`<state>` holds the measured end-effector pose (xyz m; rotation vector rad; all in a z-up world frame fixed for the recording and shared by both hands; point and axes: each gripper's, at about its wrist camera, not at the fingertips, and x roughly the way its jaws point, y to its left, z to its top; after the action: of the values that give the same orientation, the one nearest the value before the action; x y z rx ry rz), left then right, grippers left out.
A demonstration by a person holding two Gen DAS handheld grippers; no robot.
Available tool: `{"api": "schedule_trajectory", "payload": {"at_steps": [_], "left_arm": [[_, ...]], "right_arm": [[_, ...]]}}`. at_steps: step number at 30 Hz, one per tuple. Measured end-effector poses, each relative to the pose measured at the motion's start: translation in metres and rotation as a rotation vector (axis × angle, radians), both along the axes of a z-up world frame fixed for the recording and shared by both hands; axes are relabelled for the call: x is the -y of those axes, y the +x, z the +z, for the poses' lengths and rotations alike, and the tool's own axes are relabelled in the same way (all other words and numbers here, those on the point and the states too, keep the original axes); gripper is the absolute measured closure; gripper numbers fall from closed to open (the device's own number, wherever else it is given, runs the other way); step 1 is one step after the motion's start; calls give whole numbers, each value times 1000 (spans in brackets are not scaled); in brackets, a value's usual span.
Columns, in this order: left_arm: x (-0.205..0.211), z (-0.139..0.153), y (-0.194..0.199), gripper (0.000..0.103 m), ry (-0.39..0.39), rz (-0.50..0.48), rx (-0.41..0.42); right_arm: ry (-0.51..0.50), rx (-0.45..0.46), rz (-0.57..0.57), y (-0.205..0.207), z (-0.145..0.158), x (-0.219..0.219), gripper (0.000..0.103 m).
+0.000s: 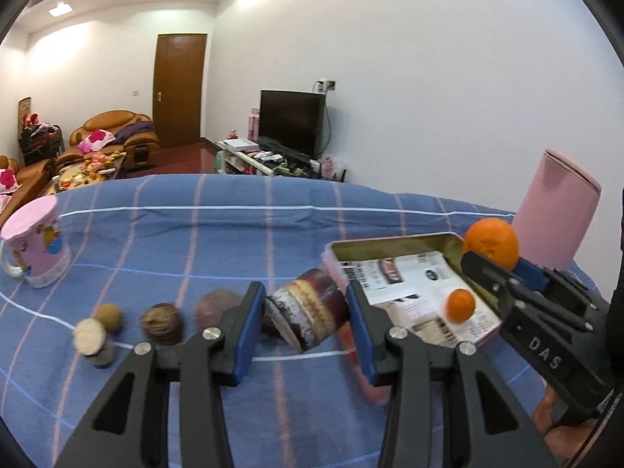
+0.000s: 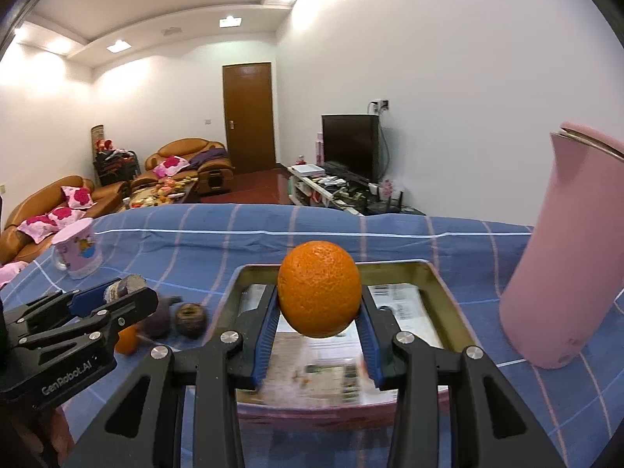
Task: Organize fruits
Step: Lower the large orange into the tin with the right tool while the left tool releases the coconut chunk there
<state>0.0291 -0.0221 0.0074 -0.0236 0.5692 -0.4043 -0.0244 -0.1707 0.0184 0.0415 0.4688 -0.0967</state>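
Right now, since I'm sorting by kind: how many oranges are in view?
3. Big orange in the right claw over the tin; small orange inside the tin; third orange on the cloth left of it, behind the left claw. Others may be hidden.

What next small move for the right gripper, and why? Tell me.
Probably lower it and open the fingers: the right gripper holds the big orange above the open tin, where a small orange already lies. The left gripper is shut on a small can.
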Motion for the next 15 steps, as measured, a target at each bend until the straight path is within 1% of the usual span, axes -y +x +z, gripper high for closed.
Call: {"api": "schedule_trajectory", "payload": {"at_steps": [7, 15], "left_arm": [[38, 3, 6, 59, 8, -29, 0], [76, -1, 16, 59, 59, -32, -14]], "right_arm": [[-9, -16, -46, 5, -3, 30, 62], [-18, -51, -90, 17, -9, 58, 62]]}}
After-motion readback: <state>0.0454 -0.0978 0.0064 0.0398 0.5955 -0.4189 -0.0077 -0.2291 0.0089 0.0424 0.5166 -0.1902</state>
